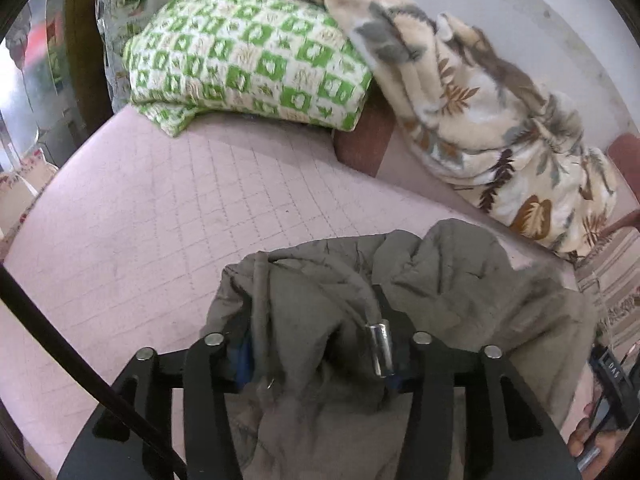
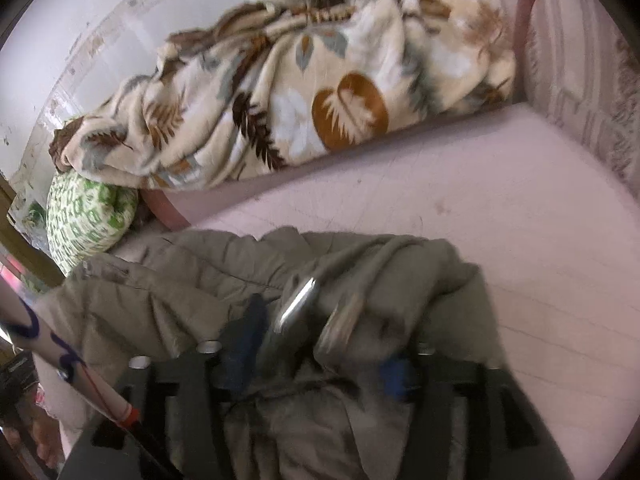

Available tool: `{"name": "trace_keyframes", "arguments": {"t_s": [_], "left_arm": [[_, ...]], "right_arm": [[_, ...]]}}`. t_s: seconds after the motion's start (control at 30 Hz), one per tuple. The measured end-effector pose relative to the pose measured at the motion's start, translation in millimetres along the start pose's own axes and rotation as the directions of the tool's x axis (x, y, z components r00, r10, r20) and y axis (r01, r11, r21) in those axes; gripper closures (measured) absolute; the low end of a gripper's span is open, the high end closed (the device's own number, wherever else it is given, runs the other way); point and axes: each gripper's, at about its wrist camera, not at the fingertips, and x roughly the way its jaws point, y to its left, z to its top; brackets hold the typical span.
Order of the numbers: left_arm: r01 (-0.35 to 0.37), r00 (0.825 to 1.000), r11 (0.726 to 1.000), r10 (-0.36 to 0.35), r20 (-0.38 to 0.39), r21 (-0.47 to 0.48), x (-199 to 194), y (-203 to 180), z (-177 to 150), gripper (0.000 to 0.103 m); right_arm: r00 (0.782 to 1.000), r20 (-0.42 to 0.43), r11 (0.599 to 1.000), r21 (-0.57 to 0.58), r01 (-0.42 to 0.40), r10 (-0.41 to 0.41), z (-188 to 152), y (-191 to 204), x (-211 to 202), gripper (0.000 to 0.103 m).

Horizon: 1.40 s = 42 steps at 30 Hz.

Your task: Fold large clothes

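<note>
A large grey-olive jacket [image 1: 460,280] lies bunched on the pink quilted bed [image 1: 160,220]. My left gripper [image 1: 316,360] is shut on a fold of the jacket, with cloth bulging between its blue-padded fingers [image 1: 244,360]. A drawstring with a metal tip [image 1: 382,346] hangs over the right finger. In the right wrist view the same jacket [image 2: 180,288] is heaped in front, and my right gripper [image 2: 316,364] is shut on it; two metal cord tips [image 2: 298,306] lie over the cloth. The view is motion-blurred.
A green-and-white checked pillow [image 1: 248,60] lies at the head of the bed. A cream leaf-print blanket [image 1: 480,128] is piled along the wall side, and shows in the right wrist view [image 2: 300,92]. A striped cushion [image 2: 580,80] stands at the bed's far end.
</note>
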Motion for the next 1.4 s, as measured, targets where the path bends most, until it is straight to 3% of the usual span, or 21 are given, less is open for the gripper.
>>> {"name": "trace_keyframes", "arguments": {"t_s": [0.03,0.07,0.13,0.2,0.4,0.43,0.53,0.6,0.7,0.77,0.93,1.1,1.27,1.4], "left_arm": [[-0.008,1.000,1.000,0.008,0.023,0.013,-11.2,-0.5,-2.1,0.044],[-0.025,0.998,0.999,0.024,0.058,0.028,-23.2,-1.3,-3.5,0.038],[-0.071,0.989,0.996,0.064,0.131,0.048,-46.0,-1.7,-3.9,0.034],[-0.081,0.985,0.995,0.072,0.156,0.052,-59.6,-0.8,-3.1,0.034],[-0.030,0.993,0.998,0.022,0.113,0.062,-63.4,7.2,-17.7,0.033],[-0.024,0.995,0.996,0.016,0.099,0.083,-58.3,5.8,-25.0,0.033],[-0.010,0.998,0.992,0.002,0.061,0.129,-41.4,-1.5,-38.6,0.033],[0.002,0.998,0.989,-0.011,0.060,0.149,-32.9,-6.5,-48.5,0.033],[-0.022,0.997,0.981,0.007,0.076,0.194,-16.8,-18.8,-57.1,0.033],[-0.053,0.997,0.973,0.039,0.068,0.226,1.3,-28.0,-58.9,0.033],[-0.088,0.996,0.974,0.087,0.011,0.211,59.5,-36.9,-50.1,0.033],[-0.123,0.992,0.974,0.120,0.024,0.189,95.6,-38.9,-31.4,0.031],[-0.170,0.985,0.963,0.161,0.061,0.208,121.8,-48.1,-8.4,0.022],[-0.147,0.989,0.975,0.142,0.040,0.169,150.4,-44.9,14.0,0.015]], "right_arm": [[1.000,0.020,1.000,-0.013,0.024,-0.023,0.3,2.3,-10.0,0.020],[0.997,0.055,0.998,-0.032,0.053,-0.051,-0.3,5.2,-25.4,0.015],[0.994,0.087,0.996,-0.060,0.073,-0.068,-0.4,10.1,-46.1,0.015],[0.992,0.104,0.993,-0.087,0.083,-0.074,-1.1,16.2,-63.3,0.015],[0.997,0.074,0.983,-0.186,-0.011,0.025,-24.0,50.4,-91.0,0.015],[0.997,0.066,0.978,-0.205,-0.025,0.039,-28.6,56.8,-91.7,0.023],[0.997,0.016,0.951,-0.301,-0.068,0.076,-49.2,85.8,-85.6,0.063],[0.993,-0.005,0.927,-0.358,-0.112,0.118,-61.4,105.9,-80.3,0.068],[0.990,-0.008,0.896,-0.423,-0.134,0.144,-73.3,130.0,-65.3,0.068],[0.995,-0.005,0.891,-0.445,-0.093,0.101,-75.4,141.0,-39.8,0.068],[0.999,-0.035,0.918,-0.395,-0.039,0.028,-69.9,140.0,23.4,0.068],[0.998,-0.057,0.933,-0.360,-0.021,0.000,-60.9,124.1,66.5,0.069],[0.998,-0.070,0.953,-0.300,-0.025,0.004,-42.1,114.9,98.6,0.069],[0.999,-0.053,0.961,-0.275,-0.005,-0.010,-28.9,112.2,126.9,0.069]]}}
